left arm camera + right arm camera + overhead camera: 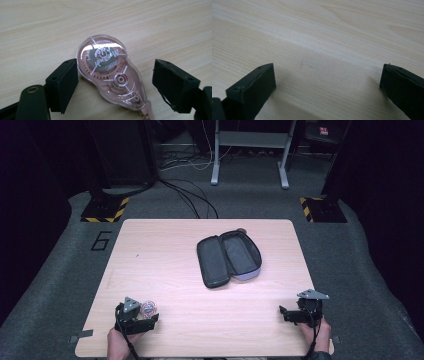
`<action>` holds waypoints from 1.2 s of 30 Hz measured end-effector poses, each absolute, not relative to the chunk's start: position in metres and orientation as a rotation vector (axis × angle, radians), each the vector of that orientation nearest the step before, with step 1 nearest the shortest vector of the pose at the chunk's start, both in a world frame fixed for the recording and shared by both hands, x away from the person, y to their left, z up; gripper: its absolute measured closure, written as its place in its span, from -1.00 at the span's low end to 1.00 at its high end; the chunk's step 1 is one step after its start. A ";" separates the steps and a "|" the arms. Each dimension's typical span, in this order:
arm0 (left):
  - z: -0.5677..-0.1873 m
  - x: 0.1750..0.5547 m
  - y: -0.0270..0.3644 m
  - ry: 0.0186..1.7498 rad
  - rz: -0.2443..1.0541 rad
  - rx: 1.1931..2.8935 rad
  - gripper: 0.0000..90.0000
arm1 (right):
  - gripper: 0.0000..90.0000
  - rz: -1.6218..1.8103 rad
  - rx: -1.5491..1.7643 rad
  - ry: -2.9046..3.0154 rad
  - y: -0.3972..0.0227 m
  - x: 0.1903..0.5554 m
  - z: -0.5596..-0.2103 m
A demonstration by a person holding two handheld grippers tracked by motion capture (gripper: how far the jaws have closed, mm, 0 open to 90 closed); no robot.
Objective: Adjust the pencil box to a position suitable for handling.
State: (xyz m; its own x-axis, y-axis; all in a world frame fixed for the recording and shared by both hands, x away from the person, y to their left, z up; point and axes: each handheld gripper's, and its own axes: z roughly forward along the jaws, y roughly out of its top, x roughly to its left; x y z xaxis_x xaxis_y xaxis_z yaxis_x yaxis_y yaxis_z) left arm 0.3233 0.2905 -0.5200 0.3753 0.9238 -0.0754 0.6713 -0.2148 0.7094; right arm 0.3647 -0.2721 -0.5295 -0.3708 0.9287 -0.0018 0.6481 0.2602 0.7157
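Right up close, the pink correction tape dispenser (111, 75) lies flat on the wooden table (170, 250), clear shell up, gears showing, at the near left corner. It sits between the jaws of the left gripper (113, 86): the left pad is just at its side, the right pad stands clear, so there's no squeeze on it. Over at the near right corner, the right gripper (327, 87) hangs with jaws spread wide over bare wood. Farther off, past the middle, a dark pencil case (229, 257) lies unzipped and open.
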 end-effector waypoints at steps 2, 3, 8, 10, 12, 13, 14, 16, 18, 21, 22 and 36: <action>-0.521 0.324 0.287 1.364 0.497 1.972 -0.48 | -1.00 0.889 1.430 2.112 -0.272 0.365 -0.530; -0.521 0.324 0.285 1.356 0.502 1.981 -0.46 | -1.00 0.889 1.430 2.112 -0.272 0.365 -0.530; -0.520 0.322 0.281 1.333 0.516 2.007 -0.27 | -1.00 0.889 1.430 2.112 -0.272 0.365 -0.530; -0.520 0.321 0.281 1.323 0.510 2.019 -0.22 | -1.00 0.889 1.430 2.112 -0.272 0.365 -0.530; -0.520 0.321 0.281 1.318 0.517 2.025 -0.12 | -1.00 0.889 1.430 2.112 -0.272 0.365 -0.530; -0.520 0.321 0.281 1.308 0.530 2.031 -0.12 | -1.00 0.889 1.430 2.112 -0.272 0.365 -0.530; -0.520 0.320 0.281 1.308 0.536 2.034 -0.07 | -1.00 0.889 1.430 2.112 -0.272 0.365 -0.530; -0.519 0.319 0.282 1.301 0.532 2.046 0.07 | -1.00 0.889 1.430 2.112 -0.272 0.365 -0.530; -0.519 0.319 0.282 1.281 0.537 2.047 0.10 | -1.00 0.889 1.430 2.112 -0.272 0.365 -0.530; -0.520 0.319 0.283 1.272 0.538 2.054 0.11 | -1.00 0.889 1.430 2.112 -0.272 0.365 -0.530; -0.520 0.319 0.283 1.256 0.536 2.054 0.11 | -1.00 0.889 1.430 2.112 -0.272 0.365 -0.530; -0.509 0.314 0.274 1.130 0.514 2.052 0.11 | -1.00 0.890 1.430 2.112 -0.272 0.365 -0.530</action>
State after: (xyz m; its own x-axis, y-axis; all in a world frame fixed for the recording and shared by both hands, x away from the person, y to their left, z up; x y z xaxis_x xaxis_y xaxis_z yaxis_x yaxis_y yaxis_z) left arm 0.3137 0.2743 -0.5091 0.5353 0.8447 -0.0006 0.5549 -0.3511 0.7542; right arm 0.3646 -0.2720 -0.5296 -0.3708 0.9287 -0.0007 0.6480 0.2593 0.7162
